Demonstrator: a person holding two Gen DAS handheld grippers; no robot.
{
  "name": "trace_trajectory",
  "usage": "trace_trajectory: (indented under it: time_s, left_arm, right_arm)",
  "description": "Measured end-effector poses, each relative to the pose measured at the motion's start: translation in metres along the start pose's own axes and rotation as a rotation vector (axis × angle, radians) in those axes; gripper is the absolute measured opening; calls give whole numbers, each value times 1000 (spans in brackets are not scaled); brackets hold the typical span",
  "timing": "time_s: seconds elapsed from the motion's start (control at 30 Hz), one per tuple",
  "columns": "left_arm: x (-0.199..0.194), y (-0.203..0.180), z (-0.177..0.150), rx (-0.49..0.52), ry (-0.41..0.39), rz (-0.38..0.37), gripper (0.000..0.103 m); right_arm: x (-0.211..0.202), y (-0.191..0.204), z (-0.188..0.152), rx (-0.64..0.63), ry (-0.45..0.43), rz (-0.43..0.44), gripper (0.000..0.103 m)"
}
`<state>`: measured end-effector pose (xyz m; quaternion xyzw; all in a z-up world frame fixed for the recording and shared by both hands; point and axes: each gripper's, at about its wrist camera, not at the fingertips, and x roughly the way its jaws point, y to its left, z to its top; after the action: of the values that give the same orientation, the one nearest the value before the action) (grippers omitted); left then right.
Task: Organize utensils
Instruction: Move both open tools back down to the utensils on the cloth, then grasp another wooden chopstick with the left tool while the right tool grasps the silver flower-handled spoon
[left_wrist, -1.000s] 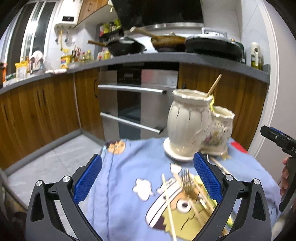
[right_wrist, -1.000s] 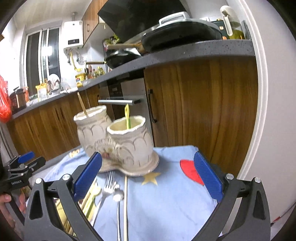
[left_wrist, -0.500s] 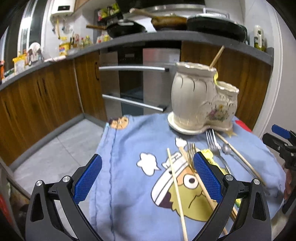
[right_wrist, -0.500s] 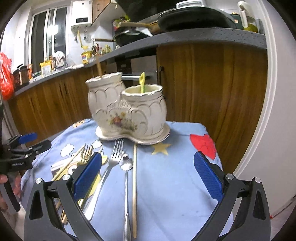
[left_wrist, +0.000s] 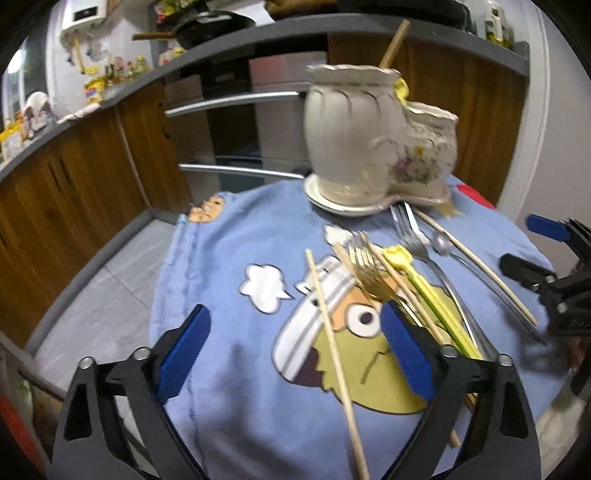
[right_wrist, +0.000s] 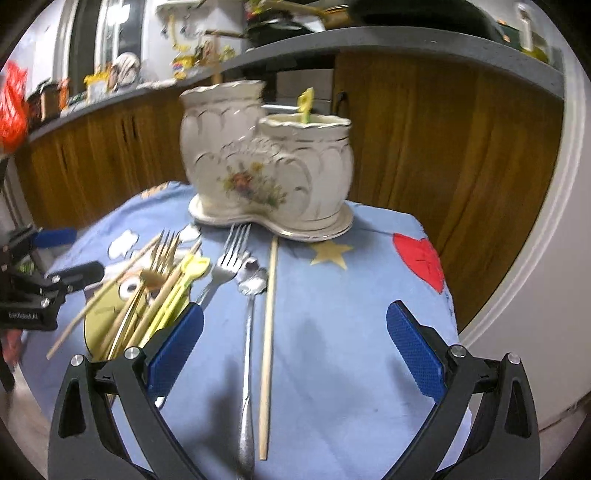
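Two grippers over the blue cartoon cloth (left_wrist: 229, 258) covering the counter, both pointing toward the cream ceramic holder (left_wrist: 369, 147) at the far edge, which already has a wooden stick in its tall pot and something yellow in the short one. Left gripper (left_wrist: 295, 354) has its fingers spread wide with nothing pinched, though they've just been closing in a bit; a lone chopstick (left_wrist: 328, 332) lies on the cloth between them, not touched. Just past its right finger (left_wrist: 404, 354) sits the messy pile: gold fork (left_wrist: 365, 266), yellow utensil (left_wrist: 417, 280) and more chopsticks. Further right, a silver fork (right_wrist: 231, 258), then a spoon (right_wrist: 251, 295) and a single chopstick (right_wrist: 269, 332) lying between the fingers of the right gripper (right_wrist: 295, 350), which is also wide open and holding nothing.
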<state>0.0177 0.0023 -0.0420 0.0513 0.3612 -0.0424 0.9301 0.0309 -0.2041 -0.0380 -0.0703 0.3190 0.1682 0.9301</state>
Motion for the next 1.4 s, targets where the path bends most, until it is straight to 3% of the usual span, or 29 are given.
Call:
trace_trajectory:
  time_s: [0.07,0.1,0.17,0.27,0.37,0.57,0.8,0.9,1.17,1.3,1.4]
  left_arm:
    - [3,-4,-1,13,23,-21,70]
    - [4,-6,-1,20,31,-28,67]
    - [4,-8,-3,27,39,-39,56]
    - [3,-10,-3,36,45,-56,48]
    - [3,-12,-3,43,52,-73,38]
    - [4,-11,-4,52,70,-86,25]
    - [5,-14,-4,60,83,-102,23]
    - [10,-14,-6,59,101,-109,23]
    - [17,-16,-6,64,102,-100,23]
    - [21,-14,-4,61,90,-65,7]
    - [22,-9,-3,49,84,-76,5]
  right_arm:
    - [2,6,0,-30,15,4,80]
    - [3,8,-1,-39,26,14,76]
    - [5,12,-1,-50,47,47,54]
    - [8,18,0,-70,78,80,34]
    - [14,24,2,-93,110,83,27]
    - [27,29,4,-99,174,97,21]
    - [41,28,11,-81,230,94,21]
    - [47,26,14,-69,245,93,15]
    - [49,35,14,-108,227,93,3]
    - [49,31,13,-74,216,113,3]
    - [45,26,13,-48,198,123,3]
